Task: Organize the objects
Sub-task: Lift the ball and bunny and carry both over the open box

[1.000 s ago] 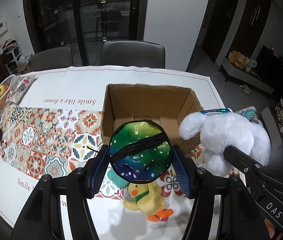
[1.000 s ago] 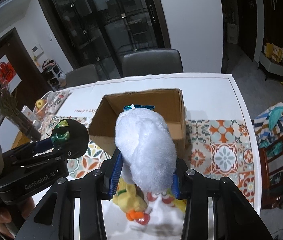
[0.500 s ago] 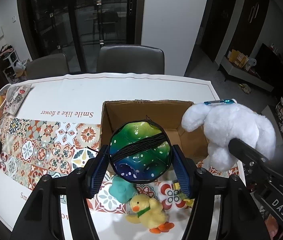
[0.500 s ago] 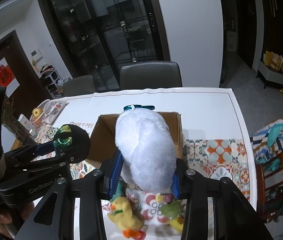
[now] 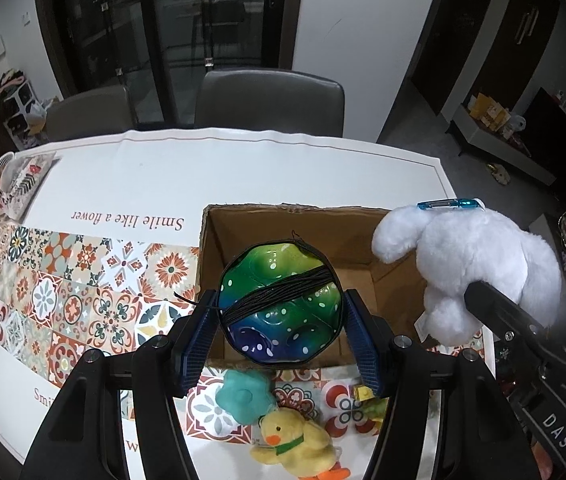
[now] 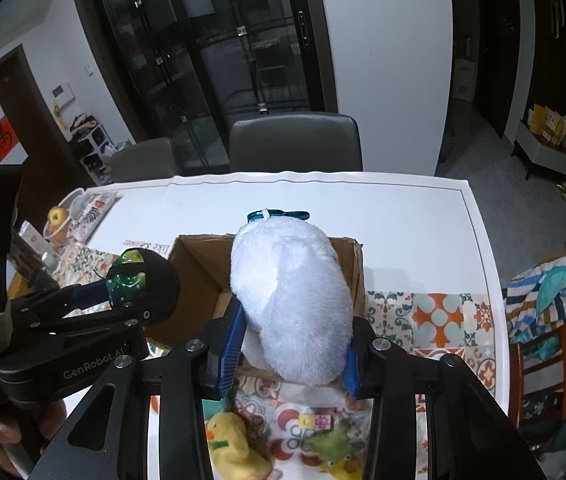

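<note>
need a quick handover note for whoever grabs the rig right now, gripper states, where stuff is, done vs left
Left gripper: shut on the green-blue ball, held above the near edge of the cardboard box.
Right gripper: shut on the white plush, held over the box's near right side.
Box: open, on the patterned tablecloth; the inside that shows looks empty.
On the cloth in front of the box: yellow duck, teal plush flower, green plush, small toy block.
Done: both toys picked up.
Left: likely drop both into the box, then collect the four loose toys.
</note>
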A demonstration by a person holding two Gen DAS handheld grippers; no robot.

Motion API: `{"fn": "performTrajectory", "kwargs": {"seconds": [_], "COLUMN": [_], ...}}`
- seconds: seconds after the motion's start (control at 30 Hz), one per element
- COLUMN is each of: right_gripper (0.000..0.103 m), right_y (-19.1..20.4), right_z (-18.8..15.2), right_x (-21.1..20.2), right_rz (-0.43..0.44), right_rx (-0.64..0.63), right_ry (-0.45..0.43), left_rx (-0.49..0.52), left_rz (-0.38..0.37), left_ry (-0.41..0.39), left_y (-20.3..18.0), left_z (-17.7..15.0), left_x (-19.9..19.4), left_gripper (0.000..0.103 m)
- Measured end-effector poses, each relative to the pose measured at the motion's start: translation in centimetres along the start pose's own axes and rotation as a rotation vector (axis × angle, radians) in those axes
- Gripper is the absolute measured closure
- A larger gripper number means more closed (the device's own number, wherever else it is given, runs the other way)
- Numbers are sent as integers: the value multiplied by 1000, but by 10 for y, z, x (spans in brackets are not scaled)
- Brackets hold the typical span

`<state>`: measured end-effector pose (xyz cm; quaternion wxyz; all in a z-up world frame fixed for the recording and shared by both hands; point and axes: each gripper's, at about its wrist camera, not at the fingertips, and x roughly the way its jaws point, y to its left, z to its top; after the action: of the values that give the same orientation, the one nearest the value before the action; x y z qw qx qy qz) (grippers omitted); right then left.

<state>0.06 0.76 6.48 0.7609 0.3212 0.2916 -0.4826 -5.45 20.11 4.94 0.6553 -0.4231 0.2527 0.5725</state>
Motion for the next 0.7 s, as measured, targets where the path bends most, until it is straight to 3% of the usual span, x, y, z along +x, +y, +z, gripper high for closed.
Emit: {"fn": "performTrajectory", "kwargs": {"seconds": [0.7], "right_gripper": [62], "right_y": [-8], "right_z": [-15], "right_x": [93], "right_rz": [34], "right_rx": [-22], "right_ry": [246], "left_rx": [60], "left_rz": [-6], "left_ry": [180], "left_y": [-1], "left_z": [1], "left_x": [68], "left_gripper": [41]}}
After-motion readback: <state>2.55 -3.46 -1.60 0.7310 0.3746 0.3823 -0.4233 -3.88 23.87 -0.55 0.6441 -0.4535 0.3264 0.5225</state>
